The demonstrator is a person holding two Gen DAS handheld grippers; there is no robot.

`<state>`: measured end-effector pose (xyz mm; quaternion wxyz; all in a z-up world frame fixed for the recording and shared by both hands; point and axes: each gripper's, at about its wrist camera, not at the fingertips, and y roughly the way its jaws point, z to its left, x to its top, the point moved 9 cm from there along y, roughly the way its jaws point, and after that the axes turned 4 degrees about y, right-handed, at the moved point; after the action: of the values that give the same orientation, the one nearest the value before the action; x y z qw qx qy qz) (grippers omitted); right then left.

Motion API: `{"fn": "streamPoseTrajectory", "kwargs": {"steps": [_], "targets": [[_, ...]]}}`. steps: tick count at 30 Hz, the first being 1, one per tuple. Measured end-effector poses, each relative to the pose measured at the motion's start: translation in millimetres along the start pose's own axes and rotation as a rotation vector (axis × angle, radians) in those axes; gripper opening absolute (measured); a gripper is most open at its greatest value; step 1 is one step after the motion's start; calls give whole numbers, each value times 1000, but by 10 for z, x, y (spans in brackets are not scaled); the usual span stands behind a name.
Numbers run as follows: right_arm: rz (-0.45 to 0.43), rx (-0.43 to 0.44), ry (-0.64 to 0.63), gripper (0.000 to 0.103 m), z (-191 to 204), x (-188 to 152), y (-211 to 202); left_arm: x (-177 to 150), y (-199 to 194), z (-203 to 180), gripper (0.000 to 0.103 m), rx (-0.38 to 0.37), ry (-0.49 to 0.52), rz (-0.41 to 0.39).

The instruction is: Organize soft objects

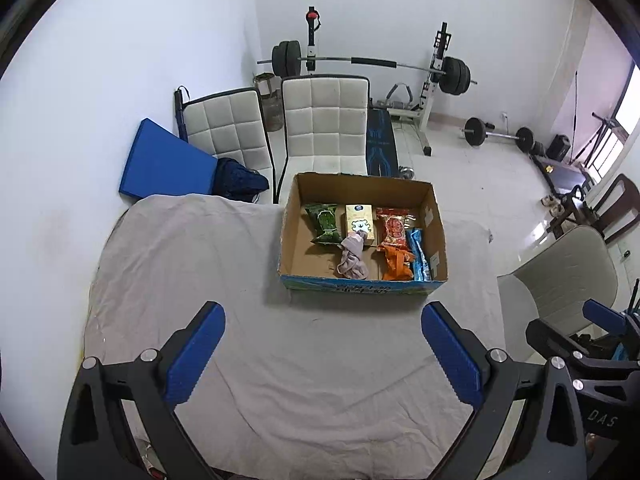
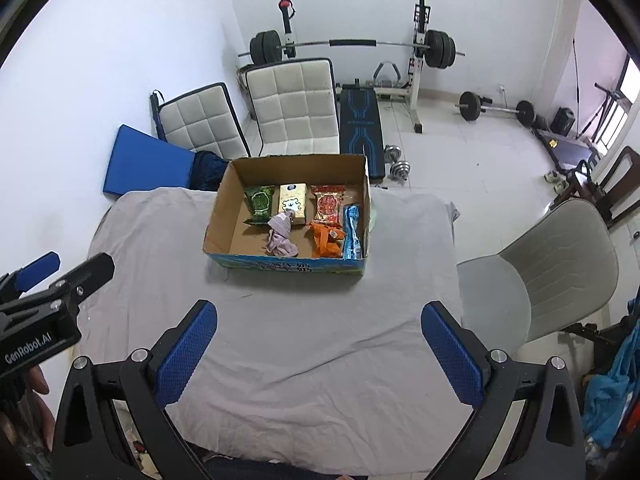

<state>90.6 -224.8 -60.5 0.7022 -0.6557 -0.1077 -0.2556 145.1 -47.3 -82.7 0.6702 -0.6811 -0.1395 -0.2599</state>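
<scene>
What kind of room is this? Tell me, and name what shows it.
Probably a home gym doubling as a spare room: a loaded barbell on a rack, dumbbells on the tiled floor, and a cloth-covered table with padded chairs.

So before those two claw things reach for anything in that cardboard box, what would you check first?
1. Left gripper open and empty: ok.
2. Right gripper open and empty: ok.
3. Way to the cardboard box across the grey cloth unblocked: ok.
4. Soft things in view in the box: ok, the pink cloth and the orange cloth lie uncovered.
5. Pink cloth free of its neighbours: not ok, its top end lies on the yellow packet.
6. Whether anything lies hidden under the cloths: cannot tell.
</scene>
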Motion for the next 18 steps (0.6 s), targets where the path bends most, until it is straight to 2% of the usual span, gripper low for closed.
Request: {"fn": "streamPoseTrajectory", "kwargs": {"steps": [3,10,18], "targets": [[-18,5,-5,103,17,-52,-189,-9,-136,25,101,5,-11,-21],[-31,-2,-6,103,17,-97,-343,-71,-280,69,101,17,-30,-40],[-39,-37,10,103,-97,21,-243,-19,-242,105,101,38,-45,-74]]}}
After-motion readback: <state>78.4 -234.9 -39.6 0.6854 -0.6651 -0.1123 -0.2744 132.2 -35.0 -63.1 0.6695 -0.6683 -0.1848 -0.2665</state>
